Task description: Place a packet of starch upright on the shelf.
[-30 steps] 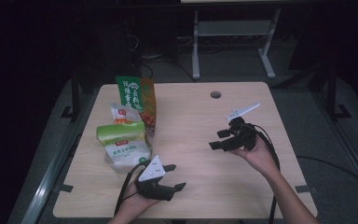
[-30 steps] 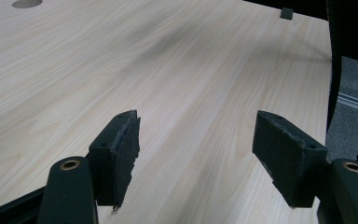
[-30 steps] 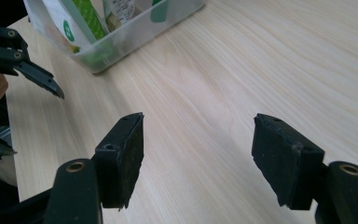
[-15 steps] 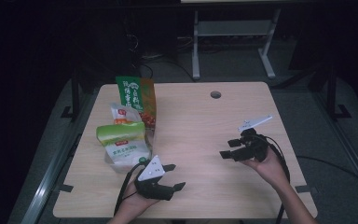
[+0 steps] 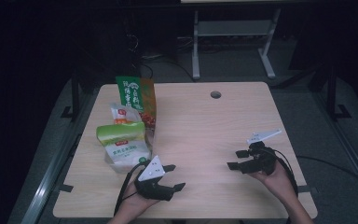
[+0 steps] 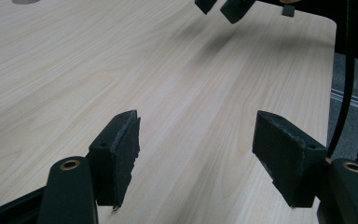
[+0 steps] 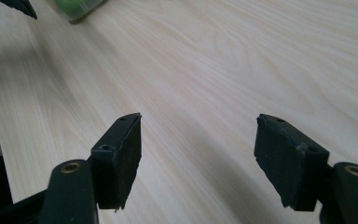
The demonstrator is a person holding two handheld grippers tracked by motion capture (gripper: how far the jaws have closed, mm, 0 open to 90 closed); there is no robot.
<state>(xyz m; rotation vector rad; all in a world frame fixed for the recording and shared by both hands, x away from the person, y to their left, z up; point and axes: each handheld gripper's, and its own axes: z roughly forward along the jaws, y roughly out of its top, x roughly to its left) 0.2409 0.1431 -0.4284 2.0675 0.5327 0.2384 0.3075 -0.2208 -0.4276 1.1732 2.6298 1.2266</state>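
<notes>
My left gripper [image 5: 174, 177] rests low over the wooden table [image 5: 205, 121] near its front edge, held in a hand, jaws open and empty. In the left gripper view my left gripper [image 6: 198, 154] has only bare wood between its pads. My right gripper [image 5: 236, 159] is at the front right, held in the other hand, pointing left, jaws open and empty. The right gripper view shows my right gripper [image 7: 198, 154] wide apart over bare tabletop. Three snack bags stand at the left: a tall green and orange bag [image 5: 137, 100], a white bag [image 5: 121, 114] and a green and white bag [image 5: 123, 144].
The table has a round cable hole [image 5: 216, 94] at its far middle. Beyond the table stands a metal frame [image 5: 233, 32] on a dark floor. A corner of the green and white bag [image 7: 77, 7] lies ahead of the right gripper. A cable [image 6: 347, 70] hangs past the table's edge.
The right hand has carried its gripper toward the near right of the table and lower. The left gripper and the bags have stayed put.
</notes>
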